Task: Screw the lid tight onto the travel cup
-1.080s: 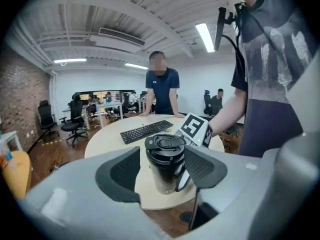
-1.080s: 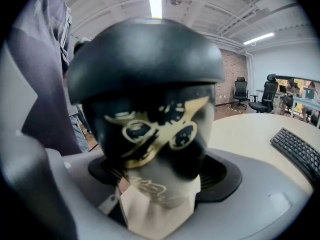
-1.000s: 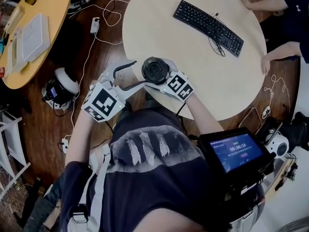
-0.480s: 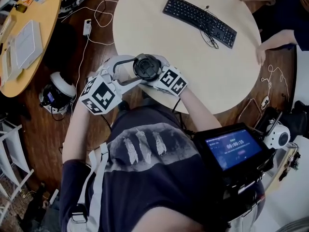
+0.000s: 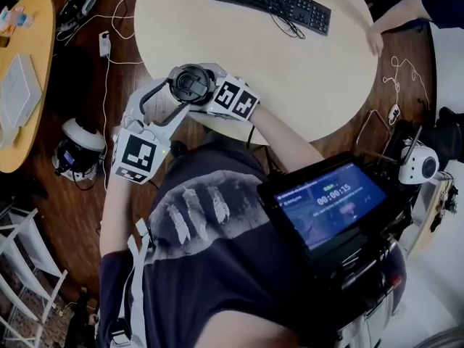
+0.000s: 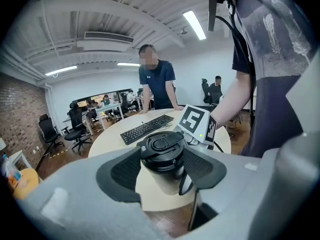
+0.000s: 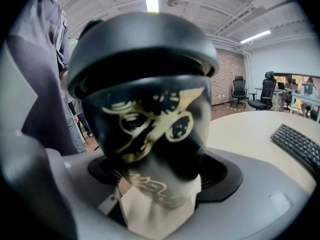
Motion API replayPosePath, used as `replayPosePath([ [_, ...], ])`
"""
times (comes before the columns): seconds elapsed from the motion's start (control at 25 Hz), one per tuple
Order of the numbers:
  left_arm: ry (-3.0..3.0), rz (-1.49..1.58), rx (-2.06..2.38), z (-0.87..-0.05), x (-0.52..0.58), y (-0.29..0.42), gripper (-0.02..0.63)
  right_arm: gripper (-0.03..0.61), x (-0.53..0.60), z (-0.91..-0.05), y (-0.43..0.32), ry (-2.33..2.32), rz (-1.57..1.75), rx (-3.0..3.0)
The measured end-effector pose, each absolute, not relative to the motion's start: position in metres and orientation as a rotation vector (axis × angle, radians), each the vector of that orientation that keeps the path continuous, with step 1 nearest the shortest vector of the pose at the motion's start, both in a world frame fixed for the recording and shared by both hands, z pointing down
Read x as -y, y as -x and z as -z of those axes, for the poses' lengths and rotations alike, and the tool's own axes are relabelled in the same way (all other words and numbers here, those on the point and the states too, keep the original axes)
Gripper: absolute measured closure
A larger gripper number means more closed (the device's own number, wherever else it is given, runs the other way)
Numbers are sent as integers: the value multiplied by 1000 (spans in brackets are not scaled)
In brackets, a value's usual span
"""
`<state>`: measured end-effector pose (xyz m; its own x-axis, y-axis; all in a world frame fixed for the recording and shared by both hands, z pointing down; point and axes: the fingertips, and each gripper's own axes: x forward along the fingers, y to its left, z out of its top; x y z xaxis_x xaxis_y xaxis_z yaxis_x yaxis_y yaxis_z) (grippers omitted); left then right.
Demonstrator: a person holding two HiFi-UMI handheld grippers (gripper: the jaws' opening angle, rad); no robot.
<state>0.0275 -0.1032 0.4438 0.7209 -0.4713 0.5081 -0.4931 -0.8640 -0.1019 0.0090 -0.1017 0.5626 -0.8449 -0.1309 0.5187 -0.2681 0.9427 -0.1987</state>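
While the right tool [image 7: 160, 184] clamps the travel cup [image 7: 150, 124], the left tool [image 6: 162, 166] closes around its lid [image 6: 162, 145].

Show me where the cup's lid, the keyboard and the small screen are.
lid [image 5: 191, 83]: head view, the middle of its black top.
keyboard [image 5: 268, 2]: head view, the middle rows of keys.
screen [image 5: 330, 203]: head view, the centre of the lit display.
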Motion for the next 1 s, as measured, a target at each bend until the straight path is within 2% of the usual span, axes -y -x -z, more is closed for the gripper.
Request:
replayPosePath([
  [0.28, -2796, -818, 938, -448, 103, -35, 348, 158, 104, -564, -17, -291, -326, 2580],
  [0.44, -2873, -871, 797, -446, 97, -40, 344, 158, 103, -565, -22, -313, -354, 2568],
  [0.6, -3013, -777, 714, -420, 87, -43, 341, 155, 98, -562, -27, -313, -332, 2580],
  [0.76, -3042, -909, 668, -441, 89, -34, 339, 156, 96, -570, -20, -280, -320, 2550],
  [1.0, -3009, -762, 662, -446, 90, -42, 347, 163, 98, -575, -23, -292, -294, 2495],
])
